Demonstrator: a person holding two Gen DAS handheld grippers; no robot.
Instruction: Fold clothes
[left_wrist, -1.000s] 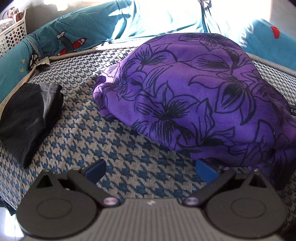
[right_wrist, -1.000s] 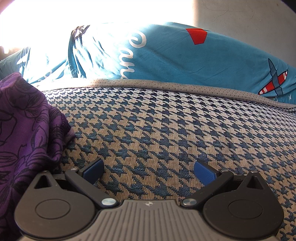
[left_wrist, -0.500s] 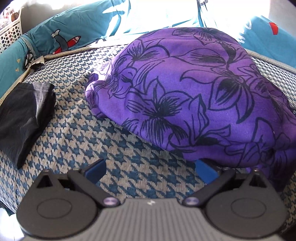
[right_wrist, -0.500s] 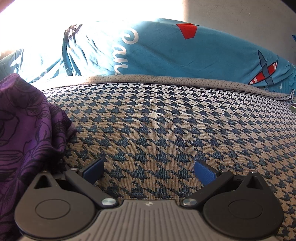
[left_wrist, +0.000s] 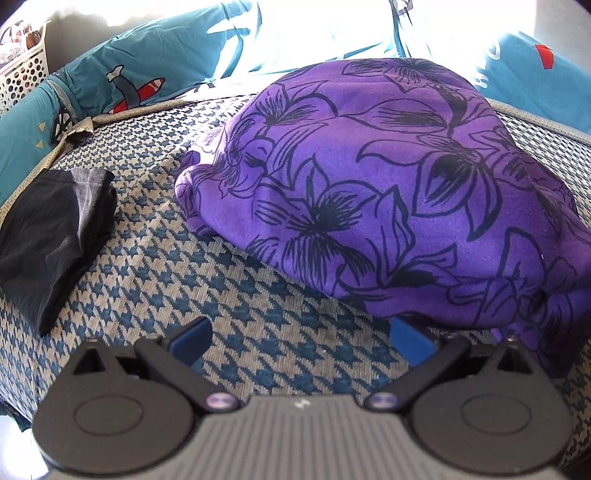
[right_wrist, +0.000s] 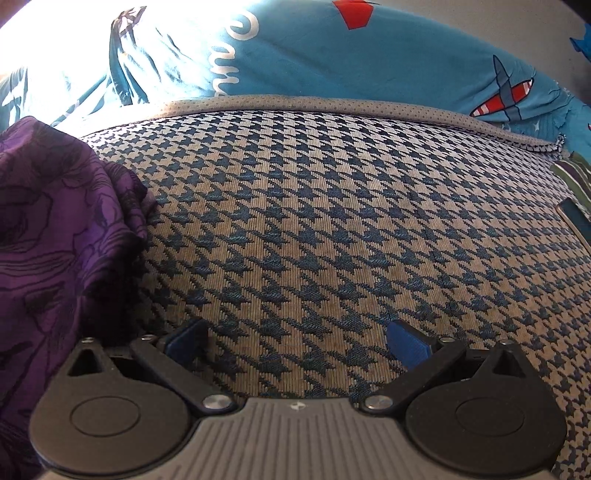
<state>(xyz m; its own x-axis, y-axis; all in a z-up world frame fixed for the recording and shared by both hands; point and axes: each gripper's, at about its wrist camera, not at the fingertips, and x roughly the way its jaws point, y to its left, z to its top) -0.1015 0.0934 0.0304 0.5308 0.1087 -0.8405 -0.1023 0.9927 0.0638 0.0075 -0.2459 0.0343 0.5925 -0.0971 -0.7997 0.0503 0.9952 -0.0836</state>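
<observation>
A purple garment with black flower outlines (left_wrist: 388, 192) lies heaped on the blue-and-cream houndstooth mat (left_wrist: 207, 288). My left gripper (left_wrist: 301, 338) is open just in front of the heap; its right blue fingertip (left_wrist: 410, 338) sits under the garment's near edge and the left one is over bare mat. In the right wrist view the same purple garment (right_wrist: 62, 236) fills the left side. My right gripper (right_wrist: 297, 341) is open over bare mat (right_wrist: 332, 221), with its left fingertip (right_wrist: 186, 341) close beside the cloth.
A folded black garment (left_wrist: 51, 236) lies at the mat's left edge. Teal bedding with airplane prints (right_wrist: 332, 62) banks the far side. A white perforated basket (left_wrist: 22, 74) stands far left. A striped cloth and a dark flat object (right_wrist: 576, 199) sit at the right edge.
Both grippers have eased a little closer to the mat and the purple heap. The left view has shifted slightly right. Both stay open, and the garment has not moved.
</observation>
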